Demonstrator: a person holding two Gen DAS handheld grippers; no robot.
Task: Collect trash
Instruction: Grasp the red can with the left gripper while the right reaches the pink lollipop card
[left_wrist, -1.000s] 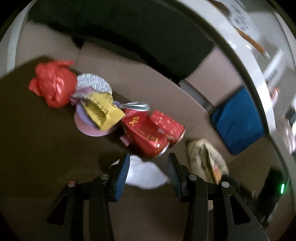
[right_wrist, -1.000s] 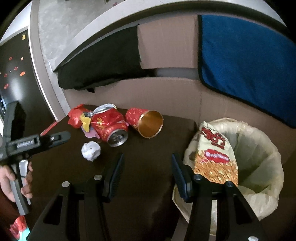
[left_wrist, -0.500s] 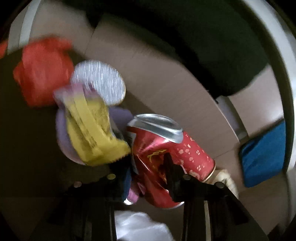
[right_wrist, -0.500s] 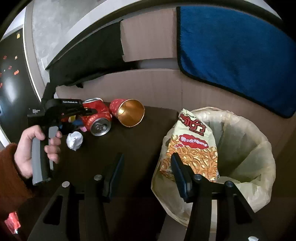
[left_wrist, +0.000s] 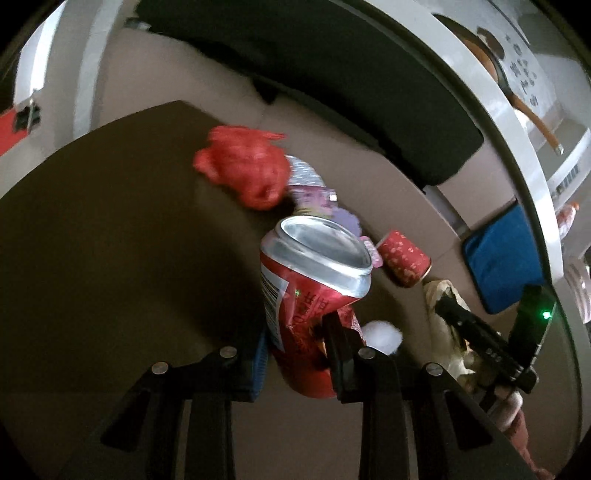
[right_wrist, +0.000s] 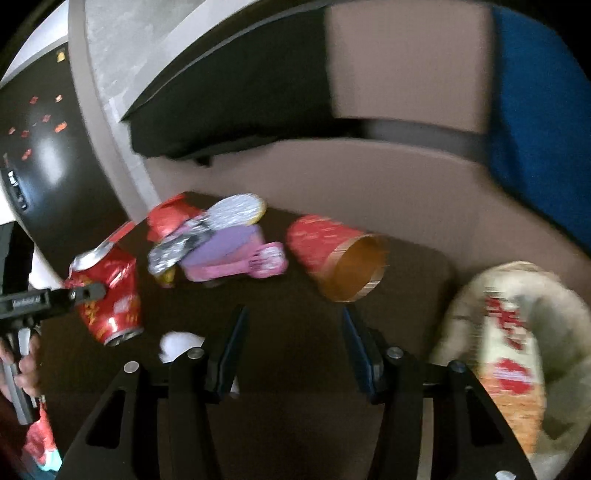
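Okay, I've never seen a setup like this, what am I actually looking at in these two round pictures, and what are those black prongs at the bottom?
There is no robot arm here: a person holds a hand-held two-finger gripper in each hand, and each carries a fisheye camera looking along its fingers. The black prongs are those fingers.

In the left camera's picture, the left gripper is shut on a dented red can. In the right camera's picture, the right gripper is open and holds nothing.

On the dark table lie a red paper cup on its side, a pink and purple package, a crumpled red bag and a white paper ball. At the right stands a lined trash bin with a snack bag in it.
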